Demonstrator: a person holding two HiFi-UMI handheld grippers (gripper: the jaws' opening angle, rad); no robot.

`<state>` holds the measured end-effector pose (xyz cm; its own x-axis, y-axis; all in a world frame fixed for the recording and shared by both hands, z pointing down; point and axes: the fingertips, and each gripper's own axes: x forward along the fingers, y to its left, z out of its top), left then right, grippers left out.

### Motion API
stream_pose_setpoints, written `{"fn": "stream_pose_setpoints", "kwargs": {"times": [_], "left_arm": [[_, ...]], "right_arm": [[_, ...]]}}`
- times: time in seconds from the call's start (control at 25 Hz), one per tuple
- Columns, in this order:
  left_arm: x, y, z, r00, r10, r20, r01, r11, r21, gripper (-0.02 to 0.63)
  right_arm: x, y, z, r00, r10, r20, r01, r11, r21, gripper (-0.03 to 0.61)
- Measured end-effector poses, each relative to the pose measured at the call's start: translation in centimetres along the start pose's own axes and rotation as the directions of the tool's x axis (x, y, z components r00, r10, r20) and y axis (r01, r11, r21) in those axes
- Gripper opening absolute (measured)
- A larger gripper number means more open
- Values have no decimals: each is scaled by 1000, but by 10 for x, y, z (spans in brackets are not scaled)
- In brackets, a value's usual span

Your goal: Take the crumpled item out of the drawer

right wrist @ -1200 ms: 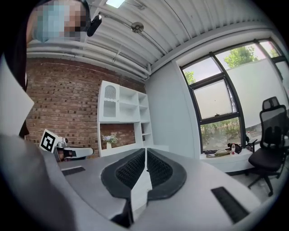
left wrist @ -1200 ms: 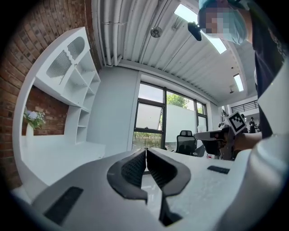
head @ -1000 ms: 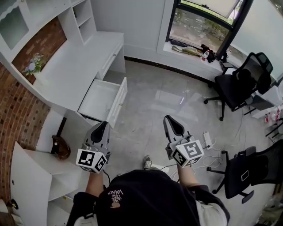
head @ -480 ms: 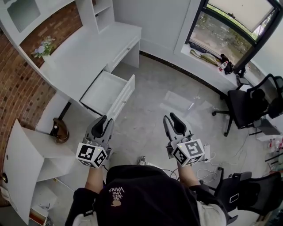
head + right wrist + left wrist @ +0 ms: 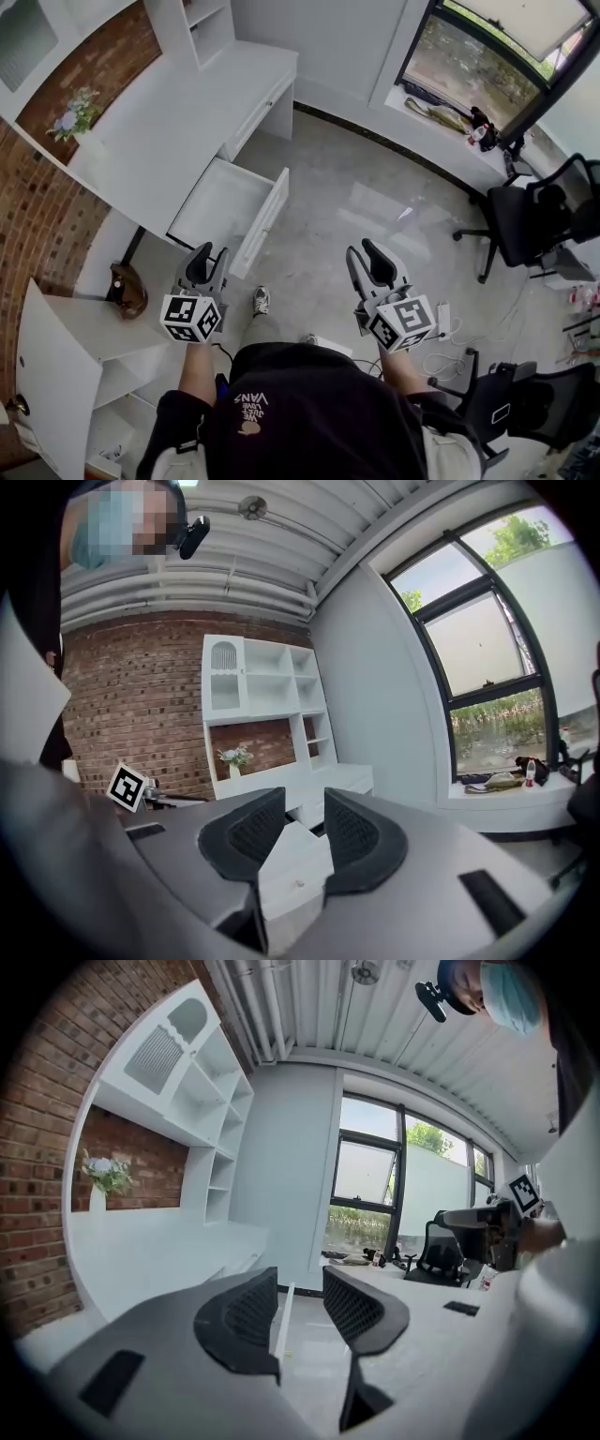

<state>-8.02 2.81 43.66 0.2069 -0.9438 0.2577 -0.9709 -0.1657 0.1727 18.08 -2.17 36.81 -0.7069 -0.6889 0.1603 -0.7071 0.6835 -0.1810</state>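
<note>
The white drawer stands pulled out from the white desk, and its inside looks bare white; no crumpled item shows in it. My left gripper hovers just short of the drawer's near corner, its jaws opening with nothing between them. My right gripper hangs over the grey floor to the right, jaws also opening and empty. In the right gripper view the drawer shows through the gap of the right gripper. The left gripper points along the desk toward the window.
A black office chair stands at the right and another at the lower right, with a power strip and cables on the floor. An open white cabinet door and a brown object lie at the left. A shoe is forward.
Both grippers' jaws have gone from shut to apart. The person has stepped toward the desk, one shoe now forward, and the left gripper sits closer to the drawer.
</note>
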Motion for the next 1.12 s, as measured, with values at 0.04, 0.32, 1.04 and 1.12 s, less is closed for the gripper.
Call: {"fn": "stream_pose_setpoints", "kwargs": {"times": [0.04, 0.32, 1.04, 1.12], "left_arm": [[10, 12, -2, 1000, -4, -16, 4, 1000, -2, 132], [72, 76, -22, 989, -65, -134, 66, 998, 3, 138], [183, 154, -128, 863, -246, -441, 246, 968, -59, 160], [186, 159, -144, 846, -248, -471, 241, 968, -77, 166]], "right_arm": [[11, 0, 0, 1000, -3, -1, 3, 1000, 3, 110], [87, -6, -8, 997, -65, -31, 65, 998, 23, 115], [185, -3, -35, 962, -245, -124, 255, 964, 72, 117], [189, -3, -39, 959, -249, -134, 260, 963, 74, 117]]}}
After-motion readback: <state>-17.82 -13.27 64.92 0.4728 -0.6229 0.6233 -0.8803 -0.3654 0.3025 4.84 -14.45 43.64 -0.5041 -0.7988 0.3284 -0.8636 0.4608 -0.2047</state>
